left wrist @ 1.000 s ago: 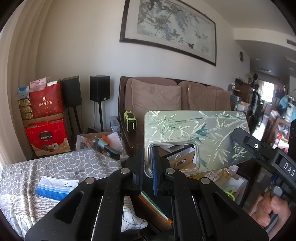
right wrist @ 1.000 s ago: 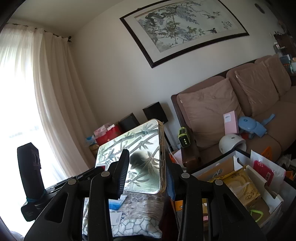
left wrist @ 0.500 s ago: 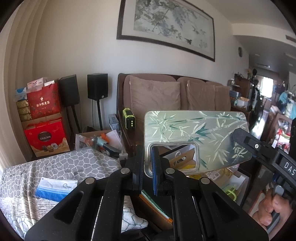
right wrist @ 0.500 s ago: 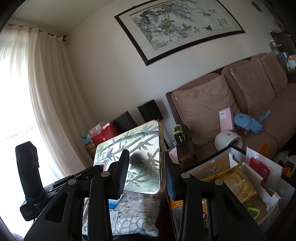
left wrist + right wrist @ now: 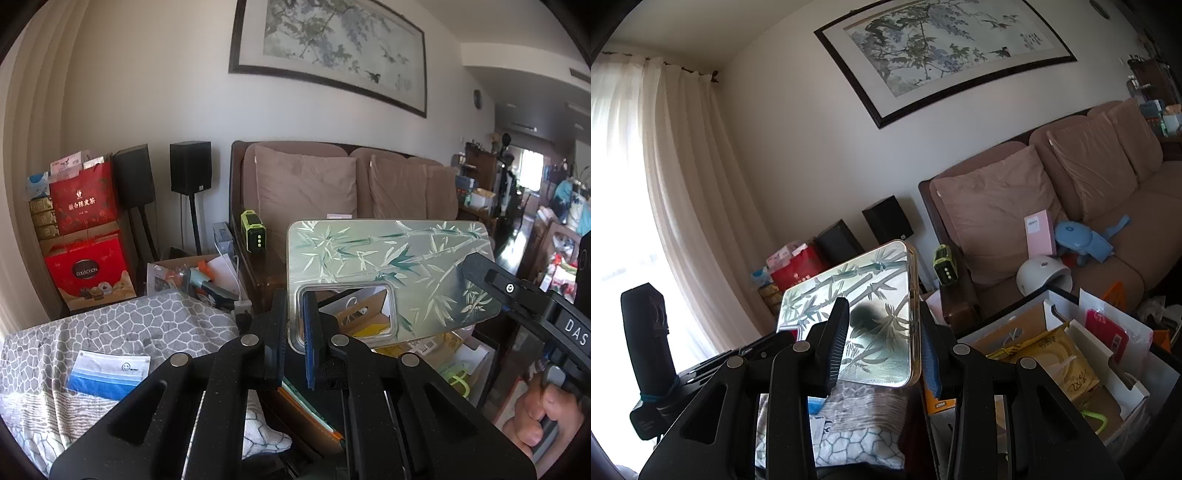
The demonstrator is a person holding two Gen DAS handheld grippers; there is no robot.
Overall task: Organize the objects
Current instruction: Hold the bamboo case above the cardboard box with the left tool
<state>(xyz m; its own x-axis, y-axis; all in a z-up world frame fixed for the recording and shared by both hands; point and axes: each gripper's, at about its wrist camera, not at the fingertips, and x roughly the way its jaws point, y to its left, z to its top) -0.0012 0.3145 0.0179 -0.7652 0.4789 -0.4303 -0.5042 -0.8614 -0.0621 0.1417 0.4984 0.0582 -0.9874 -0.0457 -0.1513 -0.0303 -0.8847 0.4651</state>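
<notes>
A silvery phone case (image 5: 388, 258) printed with green bamboo hangs in the air between both grippers. My left gripper (image 5: 294, 317) is shut on the case's end, one finger outside and one inside the camera cut-out. In the right wrist view the same case (image 5: 875, 295) stands tilted between the fingers of my right gripper (image 5: 882, 332). Its left pad lies on the case's face and its right pad against the gold edge. From the left wrist view, the right gripper (image 5: 517, 291) crosses the case's far corner, with a hand (image 5: 546, 417) on its handle.
Below lies a grey pebble-patterned cloth (image 5: 110, 332) with a blue-and-white packet (image 5: 110, 373) on it. A crate of paper bags and packets (image 5: 1052, 350) stands to the right. Behind are a brown sofa (image 5: 1108, 258), two black speakers (image 5: 190, 166) and red gift boxes (image 5: 88, 269).
</notes>
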